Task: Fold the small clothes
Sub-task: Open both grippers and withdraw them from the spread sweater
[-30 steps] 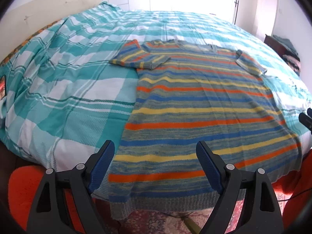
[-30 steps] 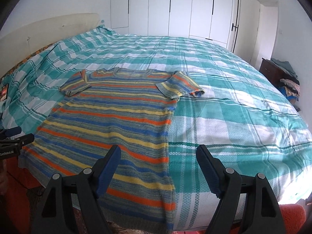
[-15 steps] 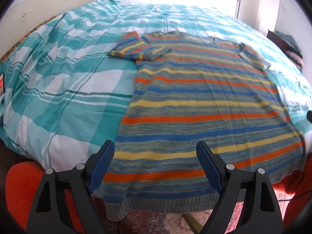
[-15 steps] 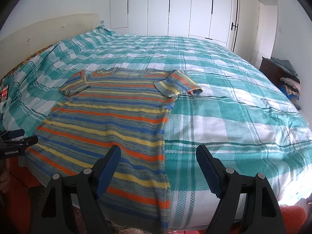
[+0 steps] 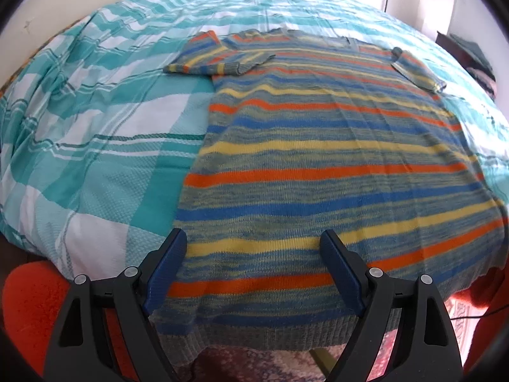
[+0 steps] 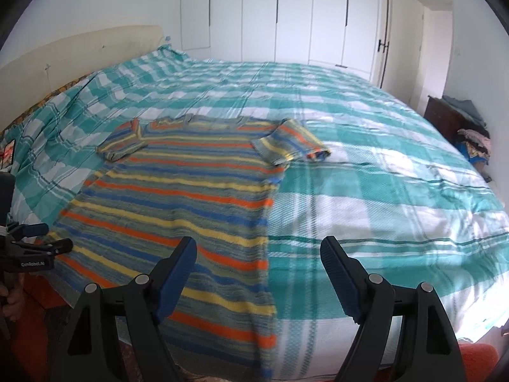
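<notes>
Striped sweater [image 5: 318,159] lies flat on the bed [image 6: 366,175], hem hanging over near edge. Left gripper [image 5: 253,265] and right gripper [image 6: 259,270] fingers apart, holding nothing.

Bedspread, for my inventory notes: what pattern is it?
Teal-and-white plaid bedspread, clearest in the right wrist view.

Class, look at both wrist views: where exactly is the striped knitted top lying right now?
The striped top lies flat on the teal checked bedspread, hem at the near bed edge; it is ahead of the left gripper and left of the right gripper.
</notes>
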Demonstrator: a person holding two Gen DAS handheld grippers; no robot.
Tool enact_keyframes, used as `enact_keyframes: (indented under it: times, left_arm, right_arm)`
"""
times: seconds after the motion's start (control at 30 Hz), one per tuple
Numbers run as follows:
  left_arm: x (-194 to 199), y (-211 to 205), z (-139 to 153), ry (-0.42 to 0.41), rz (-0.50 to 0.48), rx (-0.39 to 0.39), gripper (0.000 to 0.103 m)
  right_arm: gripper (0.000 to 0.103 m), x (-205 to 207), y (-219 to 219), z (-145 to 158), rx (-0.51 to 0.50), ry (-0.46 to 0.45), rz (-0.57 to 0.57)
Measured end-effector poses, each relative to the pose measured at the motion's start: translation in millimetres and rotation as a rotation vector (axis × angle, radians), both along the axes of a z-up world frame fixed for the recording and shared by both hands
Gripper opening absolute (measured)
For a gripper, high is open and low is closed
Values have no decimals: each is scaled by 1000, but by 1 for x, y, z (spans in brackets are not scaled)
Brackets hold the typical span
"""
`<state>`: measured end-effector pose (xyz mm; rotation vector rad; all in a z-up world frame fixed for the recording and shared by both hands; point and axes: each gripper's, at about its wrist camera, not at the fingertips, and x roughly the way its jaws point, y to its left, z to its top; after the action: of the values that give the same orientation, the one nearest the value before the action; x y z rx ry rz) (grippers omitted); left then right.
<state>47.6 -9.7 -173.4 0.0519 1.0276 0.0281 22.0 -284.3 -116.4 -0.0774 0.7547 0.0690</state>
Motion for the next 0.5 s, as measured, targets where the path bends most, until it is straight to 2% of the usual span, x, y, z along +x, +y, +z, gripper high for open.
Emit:
enact_keyframes:
  times: [0.3, 0.4, 0.5]
  left_arm:
    - [0, 9, 15, -73, 32, -57, 87]
    - [5, 9, 8, -35, 30, -54, 87]
    - [10, 5, -3, 9, 26, -17, 87]
  right_arm:
    - [79, -3, -6, -6, 5, 11, -14]
    - [80, -3, -8, -5, -3, 3, -22]
    - [80, -2, -9, -7, -2, 14, -21]
